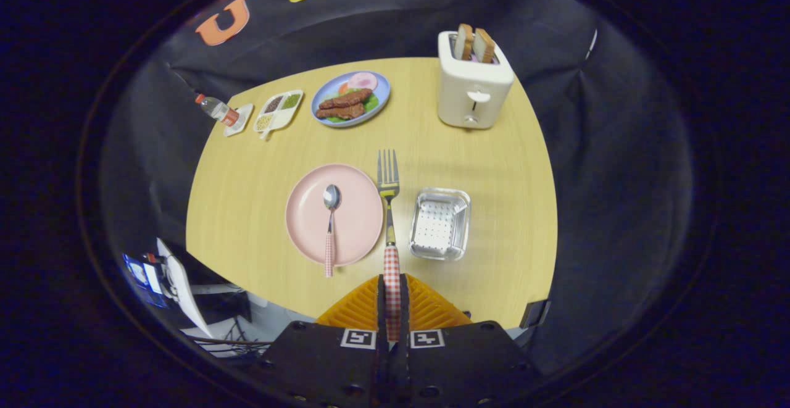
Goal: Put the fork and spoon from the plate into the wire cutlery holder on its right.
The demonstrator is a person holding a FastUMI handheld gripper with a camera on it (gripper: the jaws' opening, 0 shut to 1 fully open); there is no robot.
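Observation:
My gripper (392, 297) is shut on the fork (389, 210), both fingers pressing its red-checked handle. The fork sticks straight out ahead of the fingers, tines far from me, lifted high above the table. Below it, a pink plate (355, 235) sits on the wooden table with the spoon (331, 223) lying on it, bowl away from me and checked handle hanging over the near rim. The metal cutlery holder (440, 223), a shiny perforated tray, stands just right of the plate and of the fork.
A white toaster (472, 84) with two toast slices stands at the far right. A blue plate of food (350, 98), a divided white dish (279, 110) and a small bottle (216, 109) line the far left. The table's near edge (296, 306) is below me.

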